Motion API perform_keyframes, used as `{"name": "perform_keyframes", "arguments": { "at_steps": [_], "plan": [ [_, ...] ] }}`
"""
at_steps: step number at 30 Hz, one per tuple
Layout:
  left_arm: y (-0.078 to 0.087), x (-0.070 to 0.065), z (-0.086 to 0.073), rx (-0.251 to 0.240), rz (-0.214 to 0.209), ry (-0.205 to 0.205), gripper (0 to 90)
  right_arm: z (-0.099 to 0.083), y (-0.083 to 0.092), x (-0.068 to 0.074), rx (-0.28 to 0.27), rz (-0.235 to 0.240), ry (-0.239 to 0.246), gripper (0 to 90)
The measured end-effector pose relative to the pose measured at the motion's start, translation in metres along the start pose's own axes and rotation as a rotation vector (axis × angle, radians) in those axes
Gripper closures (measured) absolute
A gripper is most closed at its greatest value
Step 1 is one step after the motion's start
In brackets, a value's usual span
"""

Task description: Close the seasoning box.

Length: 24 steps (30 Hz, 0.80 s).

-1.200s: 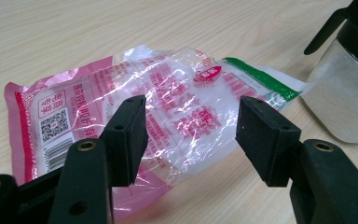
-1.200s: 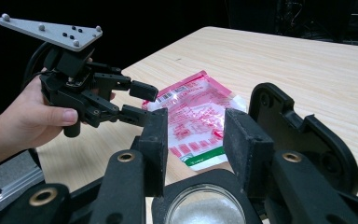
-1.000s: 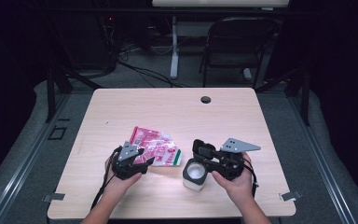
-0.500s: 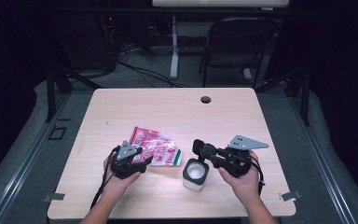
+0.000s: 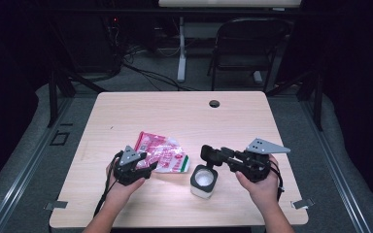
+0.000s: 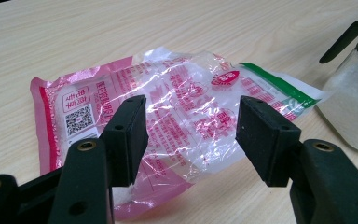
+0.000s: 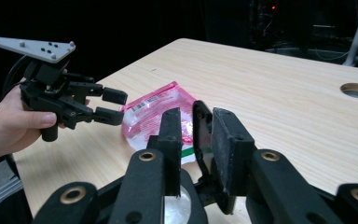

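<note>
Left gripper view: my left tool (image 6: pixel 191 135) has its pads well apart, nothing between them, poised just over the near edge of the pink packet (image 6: pixel 177 93).
Packet: flat on the surface (image 5: pixel 175 111), straight ahead of the left tool; its long axis runs across the tool's line, green-striped end towards the glass jar (image 6: pixel 354 107).
Nearer hand: left, clearly.
Right tool (image 7: pixel 193 135): above the jar; its jaws have just been closing with the jar's raised black lid (image 7: pixel 203 140) between them. I see a gap on 1 side, so I judge it not clamped.
Writing: 1 QR code and small pink print, unreadable to me.
</note>
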<state>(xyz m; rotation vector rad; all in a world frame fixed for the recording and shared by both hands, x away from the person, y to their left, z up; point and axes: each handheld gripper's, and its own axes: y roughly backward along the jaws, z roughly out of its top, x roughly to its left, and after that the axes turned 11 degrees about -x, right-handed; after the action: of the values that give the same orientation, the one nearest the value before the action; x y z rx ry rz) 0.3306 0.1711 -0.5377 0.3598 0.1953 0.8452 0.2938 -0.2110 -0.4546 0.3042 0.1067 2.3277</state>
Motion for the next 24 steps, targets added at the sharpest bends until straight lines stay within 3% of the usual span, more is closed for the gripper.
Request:
{"name": "perform_keyframes", "arguments": {
  "at_steps": [10,13,24],
  "plan": [
    [0.000,0.001,0.000,-0.001,0.005,0.008,43.2,0.000,0.009,-0.017,-0.017,-0.061,-0.029,66.1],
    [0.000,0.001,0.000,0.001,0.006,0.008,43.2,-0.002,0.008,-0.020,-0.011,-0.060,-0.041,64.8],
    [0.000,0.001,0.000,0.002,0.006,0.007,43.2,-0.026,-0.019,-0.021,0.103,-0.025,-0.059,64.4]
  ]
}}
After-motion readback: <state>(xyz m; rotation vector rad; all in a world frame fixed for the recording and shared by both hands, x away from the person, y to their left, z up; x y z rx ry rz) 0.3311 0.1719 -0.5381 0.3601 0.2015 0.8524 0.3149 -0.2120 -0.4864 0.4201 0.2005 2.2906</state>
